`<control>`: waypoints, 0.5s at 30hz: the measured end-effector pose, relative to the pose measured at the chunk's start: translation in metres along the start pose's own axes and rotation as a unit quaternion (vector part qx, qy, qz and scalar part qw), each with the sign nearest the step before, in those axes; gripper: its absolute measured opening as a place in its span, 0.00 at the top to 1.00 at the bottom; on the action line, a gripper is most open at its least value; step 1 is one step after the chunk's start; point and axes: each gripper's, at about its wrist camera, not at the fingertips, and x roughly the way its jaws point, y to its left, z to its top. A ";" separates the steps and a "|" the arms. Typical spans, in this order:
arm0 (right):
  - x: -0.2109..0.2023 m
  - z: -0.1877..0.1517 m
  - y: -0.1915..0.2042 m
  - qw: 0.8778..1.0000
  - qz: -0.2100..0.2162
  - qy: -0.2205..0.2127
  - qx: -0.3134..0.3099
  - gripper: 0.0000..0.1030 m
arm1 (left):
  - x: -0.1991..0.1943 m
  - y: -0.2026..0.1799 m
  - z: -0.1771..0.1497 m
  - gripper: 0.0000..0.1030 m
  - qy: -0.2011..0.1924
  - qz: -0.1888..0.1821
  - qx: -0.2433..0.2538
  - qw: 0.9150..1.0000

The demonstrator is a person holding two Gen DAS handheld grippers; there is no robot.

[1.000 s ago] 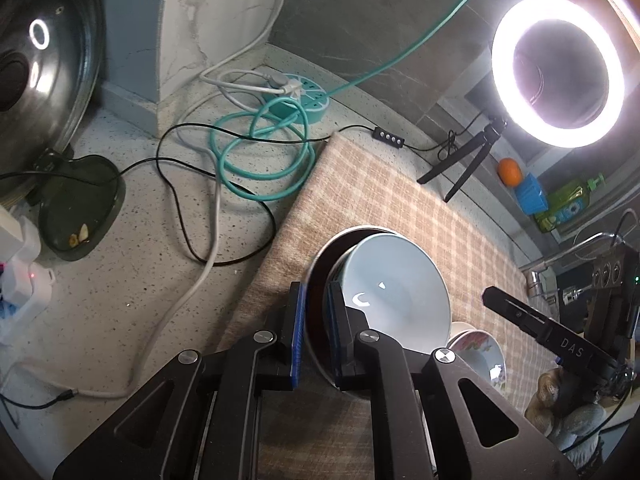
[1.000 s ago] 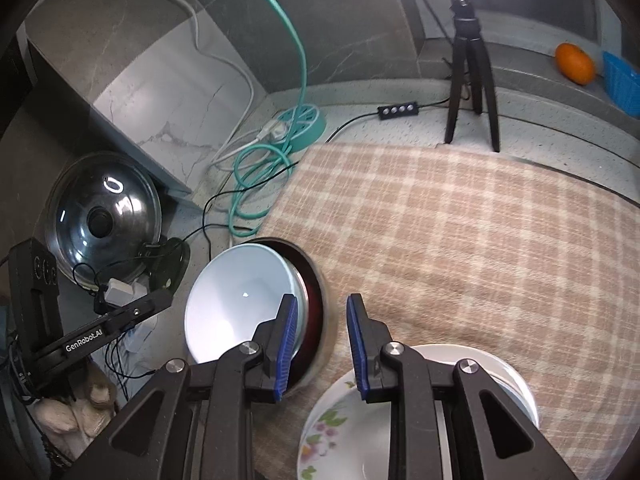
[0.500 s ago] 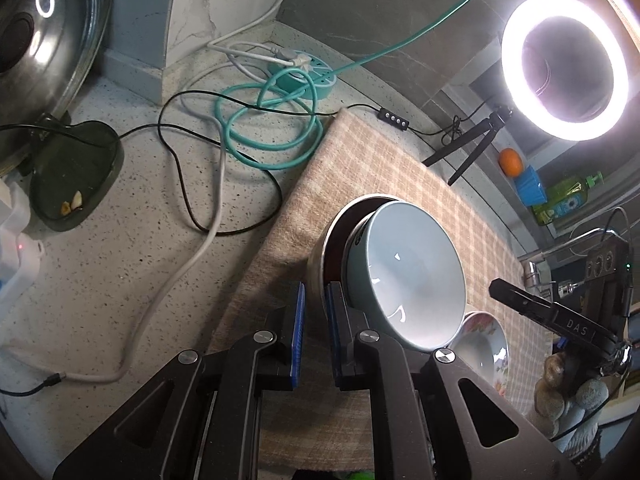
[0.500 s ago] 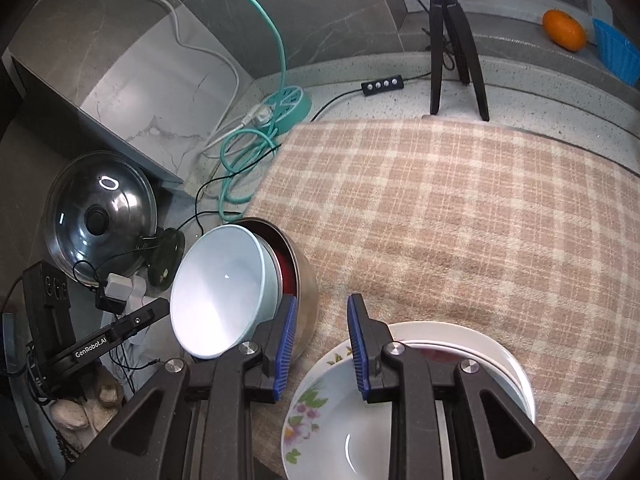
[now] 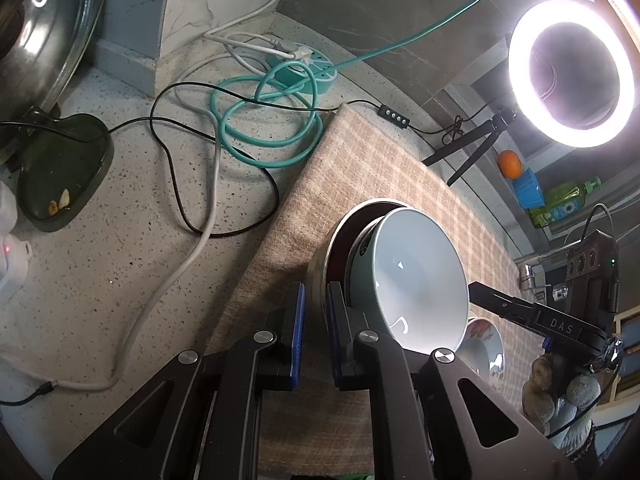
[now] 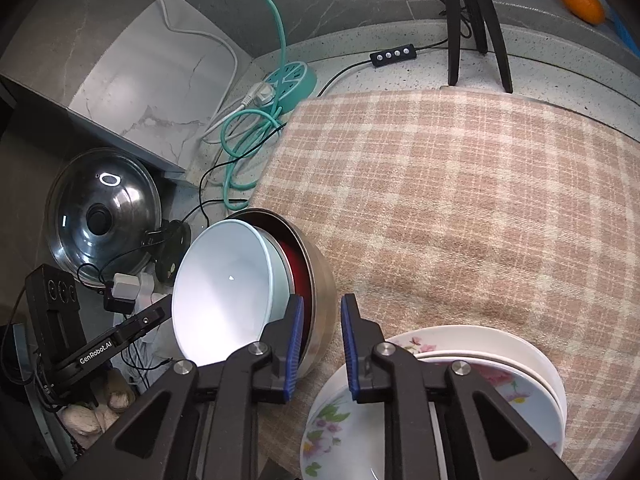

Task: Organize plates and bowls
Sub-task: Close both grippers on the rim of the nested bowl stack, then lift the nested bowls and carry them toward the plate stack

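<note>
A steel bowl [image 6: 320,280] with a dark red inside is held tilted above the checked cloth [image 6: 460,200], and a pale blue bowl [image 6: 224,284] rests inside it. My left gripper [image 5: 315,332] is shut on the steel bowl's rim [image 5: 318,276]. My right gripper [image 6: 320,344] straddles the opposite rim, one pad inside and one outside, with a gap showing beside the wall. The pale blue bowl also shows in the left wrist view [image 5: 416,280]. A stack of floral plates and bowls [image 6: 440,400] sits under the right gripper.
A teal power strip [image 5: 304,68] with coiled teal and white cables lies on the speckled counter at the back left. A pot lid [image 6: 104,212], a dark green dish [image 5: 60,172], a ring light [image 5: 572,72] on its tripod and an orange [image 6: 582,2] surround the cloth.
Both grippers have risen with the two nested bowls and the bowls have tilted more onto their side. The floral plate stack now shows more fully under the right gripper.
</note>
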 end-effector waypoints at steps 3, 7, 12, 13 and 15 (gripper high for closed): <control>0.002 0.001 0.001 1.000 0.001 0.004 0.000 0.86 | 0.003 -0.001 0.001 0.91 0.002 0.005 0.004 1.000; 0.006 0.002 0.002 1.000 -0.001 0.007 0.000 0.88 | 0.007 -0.004 0.001 0.93 0.007 0.007 0.011 1.000; 0.012 0.003 0.003 1.000 -0.005 0.014 -0.001 0.90 | 0.012 -0.006 0.002 0.94 0.010 0.011 0.012 1.000; 0.013 0.004 0.004 1.000 -0.006 0.016 -0.001 0.91 | 0.013 -0.006 0.001 0.94 0.010 0.012 0.013 1.000; 0.016 0.004 0.004 1.000 -0.007 0.020 -0.001 0.92 | 0.014 -0.007 0.002 0.95 0.009 0.014 0.014 1.000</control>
